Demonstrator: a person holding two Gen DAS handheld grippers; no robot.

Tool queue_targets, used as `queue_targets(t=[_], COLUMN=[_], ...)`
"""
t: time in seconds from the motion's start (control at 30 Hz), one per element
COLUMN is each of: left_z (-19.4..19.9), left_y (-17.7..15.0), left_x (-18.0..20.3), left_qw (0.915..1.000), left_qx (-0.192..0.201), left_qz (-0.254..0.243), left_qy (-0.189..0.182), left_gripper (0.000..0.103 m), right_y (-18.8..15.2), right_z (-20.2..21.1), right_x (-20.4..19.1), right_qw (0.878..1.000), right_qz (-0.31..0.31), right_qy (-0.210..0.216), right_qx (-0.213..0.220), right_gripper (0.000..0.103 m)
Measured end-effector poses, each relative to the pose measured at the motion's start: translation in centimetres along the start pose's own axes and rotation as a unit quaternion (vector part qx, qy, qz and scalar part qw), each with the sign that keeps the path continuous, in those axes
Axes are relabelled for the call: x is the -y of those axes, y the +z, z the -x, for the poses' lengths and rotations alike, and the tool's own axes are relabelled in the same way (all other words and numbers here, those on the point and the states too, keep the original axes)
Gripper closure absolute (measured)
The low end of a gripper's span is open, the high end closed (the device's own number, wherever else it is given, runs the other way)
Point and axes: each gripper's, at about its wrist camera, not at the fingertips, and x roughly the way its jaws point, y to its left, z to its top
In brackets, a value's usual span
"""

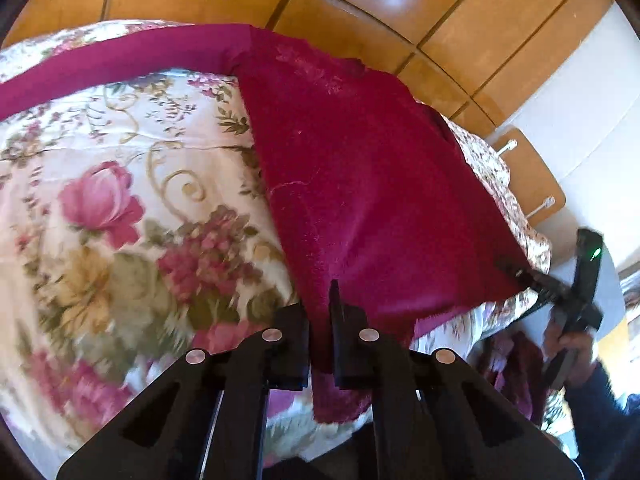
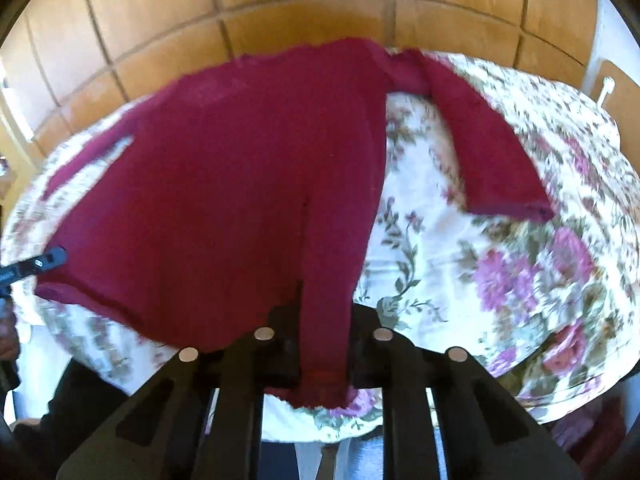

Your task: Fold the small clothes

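A dark red long-sleeved top (image 1: 360, 160) lies spread on a floral bedspread (image 1: 120, 160). One sleeve (image 1: 120, 56) stretches away to the left. My left gripper (image 1: 318, 320) is shut on the near hem corner, and the cloth hangs down between its fingers. At the right edge of the left wrist view, my right gripper (image 1: 516, 270) pinches the other hem corner. In the right wrist view the top (image 2: 220, 180) fills the middle, and my right gripper (image 2: 324, 332) is shut on a bunched strip of hem. The other sleeve (image 2: 492, 148) lies to the right. My left gripper (image 2: 52, 258) shows at the left edge.
Wood panelling (image 1: 360, 0) runs behind the bed. A wooden board with white handles (image 1: 528, 176) stands beside a white surface at the right. A person's hand (image 1: 568, 344) in a dark sleeve holds the right gripper. The bedspread (image 2: 520, 280) extends to the right.
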Motion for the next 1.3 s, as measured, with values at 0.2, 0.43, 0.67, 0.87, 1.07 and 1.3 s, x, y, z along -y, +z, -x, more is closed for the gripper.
queue_targets(t=[0.2, 0.43, 0.67, 0.87, 1.07, 1.3], left_z=[-0.1, 2.4, 3.2, -3.3, -9.9, -11.8], left_y=[-2.6, -0.9, 4.1, 6.7, 8.2, 7.8], left_x=[-0.3, -0.9, 0.8, 5.8, 5.5, 5.1], left_qw=[0.9992, 0.9987, 0.9916, 0.9852, 0.9832, 0.9791], left_qx=[-0.033, 0.002, 0.105, 0.092, 0.038, 0.040], left_qz=[0.009, 0.011, 0.012, -0.074, -0.084, -0.102], left_qy=[0.021, 0.049, 0.074, 0.124, 0.158, 0.172], left_gripper=[0.097, 0.074, 0.048, 0.047, 0.047, 0.039], right_y=[-2.7, -0.8, 2.7, 4.9, 7.2, 12.0], right_z=[-0.9, 1.7, -4.0, -5.6, 1.7, 4.8], right_x=[0.3, 7.1, 14.3, 15.9, 19.0, 28.3], right_qw=[0.998, 0.991, 0.959, 0.957, 0.950, 0.919], right_qz=[0.028, -0.132, -0.278, -0.283, -0.280, -0.331], right_qy=[-0.002, 0.026, -0.048, -0.053, -0.040, -0.117], right_qx=[-0.049, 0.027, 0.028, 0.042, 0.135, 0.180], right_gripper=[0.086, 0.036, 0.035, 0.095, 0.097, 0.097])
